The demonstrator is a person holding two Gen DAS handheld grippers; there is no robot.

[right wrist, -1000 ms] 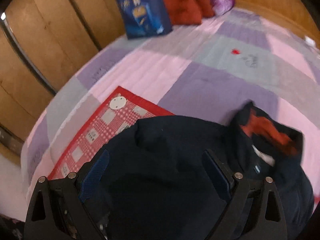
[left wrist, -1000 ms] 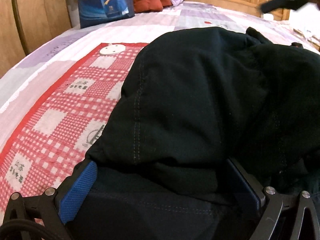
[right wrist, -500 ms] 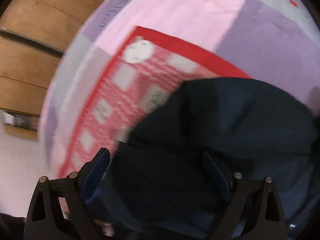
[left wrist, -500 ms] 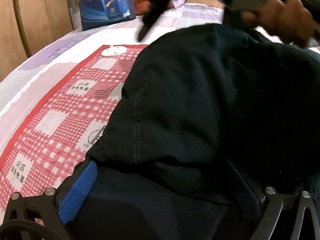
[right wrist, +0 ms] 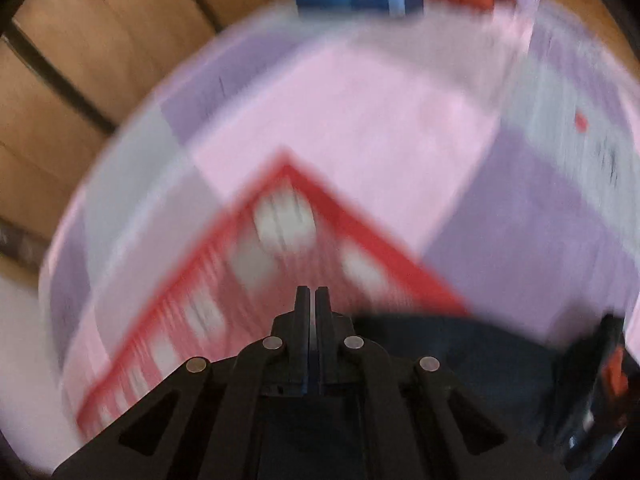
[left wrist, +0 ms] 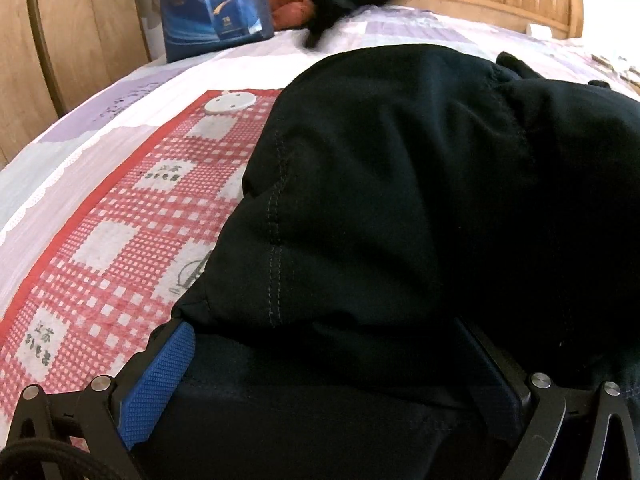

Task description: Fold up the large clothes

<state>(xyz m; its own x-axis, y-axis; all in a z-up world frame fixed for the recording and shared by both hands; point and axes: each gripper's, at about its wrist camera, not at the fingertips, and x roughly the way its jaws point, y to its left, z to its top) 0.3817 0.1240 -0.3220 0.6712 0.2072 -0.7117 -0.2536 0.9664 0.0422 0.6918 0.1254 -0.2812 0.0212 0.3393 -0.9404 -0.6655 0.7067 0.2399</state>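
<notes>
A large dark navy garment (left wrist: 400, 200) lies bunched on the bed, partly over a red checked mat (left wrist: 120, 240). My left gripper (left wrist: 332, 364) is open, its blue-padded fingers (left wrist: 160, 376) wide apart with the garment's folded edge lying between them. In the blurred right wrist view my right gripper (right wrist: 312, 296) is shut with its jaws together and nothing seen between them, raised above the mat (right wrist: 280, 260); the garment (right wrist: 440, 344) lies below and to the right, its red-lined collar (right wrist: 612, 372) at the right edge.
A blue gift bag (left wrist: 212, 4) and red cushions (left wrist: 288, 4) stand at the bed's far end by the wooden headboard (left wrist: 500, 4). Wooden wardrobe doors (left wrist: 60, 40) line the left. A white round disc (left wrist: 230, 103) sits on the mat's far corner. The quilt (right wrist: 360, 120) is pink and purple.
My right gripper has closed from wide open and lifted away from the garment, swinging fast. The left gripper and the garment have stayed in place.
</notes>
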